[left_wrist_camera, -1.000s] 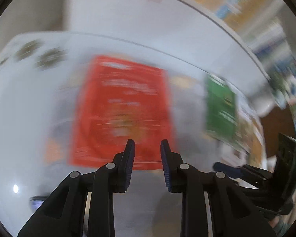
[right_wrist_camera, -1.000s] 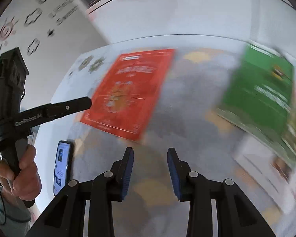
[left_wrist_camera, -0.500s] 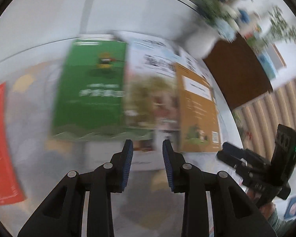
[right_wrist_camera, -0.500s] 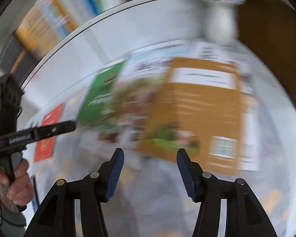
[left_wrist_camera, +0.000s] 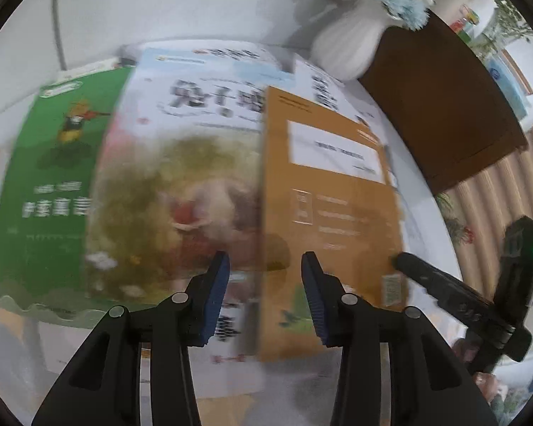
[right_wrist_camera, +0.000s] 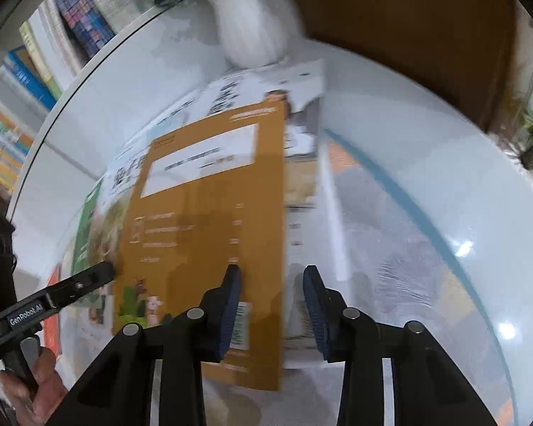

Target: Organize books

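Several books lie overlapped on the table. An orange-brown book (left_wrist_camera: 330, 191) lies on top at the right, over a white picture book (left_wrist_camera: 181, 177), which overlaps a green book (left_wrist_camera: 53, 184) at the left. My left gripper (left_wrist_camera: 264, 291) is open and empty, just above the seam between the picture book and the orange-brown book. My right gripper (right_wrist_camera: 272, 301) is open and empty over the right edge of the orange-brown book (right_wrist_camera: 209, 220). The red book (right_wrist_camera: 51, 323) shows as a sliver at the far left of the right wrist view.
A white vase (left_wrist_camera: 348, 41) with blue flowers stands behind the books, also in the right wrist view (right_wrist_camera: 256, 21). A dark brown board (left_wrist_camera: 444, 106) sits at the right. A bookshelf (right_wrist_camera: 35, 60) stands beyond the table's far edge.
Both grippers swung right from the red book to the overlapped pile and came closer to it. The left gripper's jaws opened wider. The views are less blurred.
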Demonstrator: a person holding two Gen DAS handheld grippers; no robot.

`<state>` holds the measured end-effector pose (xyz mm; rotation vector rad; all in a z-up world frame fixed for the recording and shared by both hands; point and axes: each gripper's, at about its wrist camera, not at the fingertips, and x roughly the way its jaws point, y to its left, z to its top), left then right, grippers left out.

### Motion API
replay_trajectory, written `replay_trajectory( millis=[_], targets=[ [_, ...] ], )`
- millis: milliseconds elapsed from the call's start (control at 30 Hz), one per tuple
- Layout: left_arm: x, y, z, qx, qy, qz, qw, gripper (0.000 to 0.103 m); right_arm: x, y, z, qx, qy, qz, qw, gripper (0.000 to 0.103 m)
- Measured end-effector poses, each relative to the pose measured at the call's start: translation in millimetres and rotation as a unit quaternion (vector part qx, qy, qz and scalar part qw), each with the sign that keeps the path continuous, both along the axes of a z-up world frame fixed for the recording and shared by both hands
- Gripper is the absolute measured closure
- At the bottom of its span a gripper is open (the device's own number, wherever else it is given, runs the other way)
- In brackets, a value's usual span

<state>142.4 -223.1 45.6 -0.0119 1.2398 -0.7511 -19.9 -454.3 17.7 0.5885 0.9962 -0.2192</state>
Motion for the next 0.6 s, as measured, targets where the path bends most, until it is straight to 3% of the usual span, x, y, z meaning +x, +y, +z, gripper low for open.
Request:
replay_trajectory(
  millis=[67, 200, 333, 433, 533, 600],
  targets=[
    [-6.8, -8.5, 0.0, -0.007, 0.015, -0.028, 0.9995, 0.064, 2.3, 6.3, 2.5, -0.022, 0.008, 0.015, 1.0, 0.068],
    [-35.5, -7.2, 4.8, 0.029, -0.006, -0.056, 0.998, 0.064, -9.7, 13.4, 5.2, -0.017, 0.023, 0.044, 0.999, 0.067],
    [-86.7, 26.3, 2.6, 0.045, -0.001, -0.067, 0.9967, 0.064, -47.5, 32.3, -0.5, 0.002, 0.039, 0.082, 0.996, 0.067],
    [-130.6, 58.0, -9.7, 0.058, 0.027, -0.071, 0.9954, 0.064, -84.1, 57.7, -5.9, 0.009, 0.059, 0.123, 0.991, 0.067],
    [-172.0, 85.3, -24.6, 0.081, 0.057, -0.084, 0.9915, 0.064, -121.4, 82.1, -10.2, 0.024, 0.073, 0.176, 0.981, 0.065],
    [-196.7, 101.4, -24.2, 0.078, 0.054, -0.089, 0.9915, 0.064, -139.0, 94.7, -10.0, 0.02, 0.082, 0.219, 0.972, 0.065]
  ],
)
